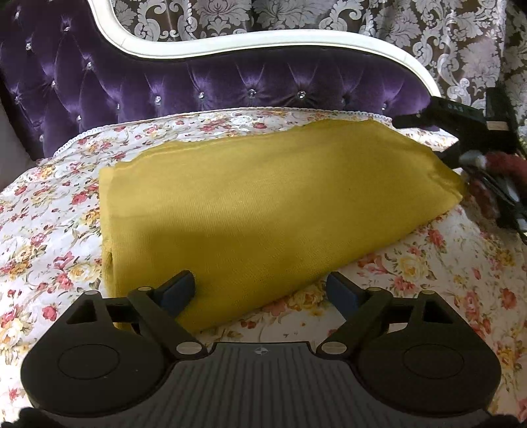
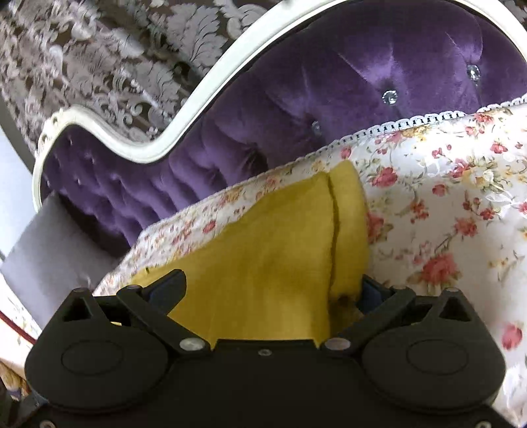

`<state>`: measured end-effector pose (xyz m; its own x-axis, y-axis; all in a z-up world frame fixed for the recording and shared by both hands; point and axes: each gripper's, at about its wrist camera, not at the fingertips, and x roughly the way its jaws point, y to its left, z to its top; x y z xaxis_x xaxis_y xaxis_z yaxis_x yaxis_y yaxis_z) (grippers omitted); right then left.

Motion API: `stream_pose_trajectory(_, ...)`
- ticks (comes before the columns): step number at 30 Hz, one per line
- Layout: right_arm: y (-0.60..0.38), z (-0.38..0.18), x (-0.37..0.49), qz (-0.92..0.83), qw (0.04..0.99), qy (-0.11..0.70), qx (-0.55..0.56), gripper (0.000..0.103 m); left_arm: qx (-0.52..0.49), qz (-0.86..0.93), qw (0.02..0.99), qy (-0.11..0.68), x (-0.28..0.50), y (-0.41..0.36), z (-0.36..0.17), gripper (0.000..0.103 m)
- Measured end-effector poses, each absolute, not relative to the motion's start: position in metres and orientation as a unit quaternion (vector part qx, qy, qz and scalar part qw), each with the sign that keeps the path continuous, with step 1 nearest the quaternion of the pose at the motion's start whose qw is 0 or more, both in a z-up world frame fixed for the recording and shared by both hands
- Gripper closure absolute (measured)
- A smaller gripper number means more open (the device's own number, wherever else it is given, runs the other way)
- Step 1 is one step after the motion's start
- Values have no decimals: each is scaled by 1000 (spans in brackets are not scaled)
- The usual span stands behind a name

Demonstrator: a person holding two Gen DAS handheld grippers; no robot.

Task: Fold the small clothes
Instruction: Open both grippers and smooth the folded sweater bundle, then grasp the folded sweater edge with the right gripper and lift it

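A mustard-yellow cloth (image 1: 263, 204) lies folded in a long flat shape on the floral bedspread (image 1: 428, 280). My left gripper (image 1: 262, 289) is open at the cloth's near edge, its left finger over the cloth and its right finger over the bedspread. My right gripper (image 2: 270, 289) is open with the cloth's end (image 2: 263, 256) lying between its jaws; two layers of cloth show there, split by a fold line. The right gripper also shows in the left wrist view (image 1: 467, 131) at the cloth's far right end.
A purple tufted headboard (image 1: 230, 82) with a white frame stands right behind the bedspread. A patterned damask curtain (image 1: 329, 19) hangs beyond it. A grey surface (image 2: 49, 247) lies to the left of the bed in the right wrist view.
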<state>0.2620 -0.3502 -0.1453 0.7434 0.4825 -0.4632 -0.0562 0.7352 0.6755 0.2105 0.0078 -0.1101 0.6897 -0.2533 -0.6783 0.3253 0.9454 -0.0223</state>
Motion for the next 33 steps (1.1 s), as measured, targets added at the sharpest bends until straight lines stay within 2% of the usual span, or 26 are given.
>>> stream_pose_trajectory(3, -357, -149, 260, 152, 870, 308, 353, 3, 52, -160, 916, 364, 212, 8, -110, 15)
stream_pose_trajectory(5, -357, -146, 257, 150, 876, 300, 348, 17, 55, -159, 916, 365, 213, 7, -110, 15)
stream_pose_trajectory(6, -355, -146, 257, 157, 876, 300, 344, 20, 57, -158, 915, 366, 214, 6, -110, 15)
stream_pose_trajectory(16, -354, -148, 251, 178, 872, 304, 339, 21, 51, -167, 909, 379, 219, 8, -103, 16)
stream_pose_trajectory(22, -353, -149, 253, 181, 873, 305, 335, 23, 27, -177, 916, 359, 220, 17, -84, 16)
stream_pose_trajectory(24, -352, -150, 257, 177, 872, 309, 336, 38, 29, -178, 918, 353, 224, 19, -79, 16)
stream_pose_trajectory(25, -352, -149, 260, 167, 872, 317, 334, 55, 28, -178, 920, 349, 226, 21, -77, 16)
stream_pose_trajectory(26, -351, -150, 262, 155, 874, 325, 327, 82, 26, -176, 921, 348, 228, 22, -76, 16)
stream_pose_trajectory(30, -344, -143, 261, 119, 883, 338, 305, 81, 17, -169, 921, 350, 238, 33, -78, 16)
stream_pose_trajectory(33, -320, -114, 260, 103, 907, 341, 225, 81, 2, -170, 920, 353, 240, 44, -79, 16)
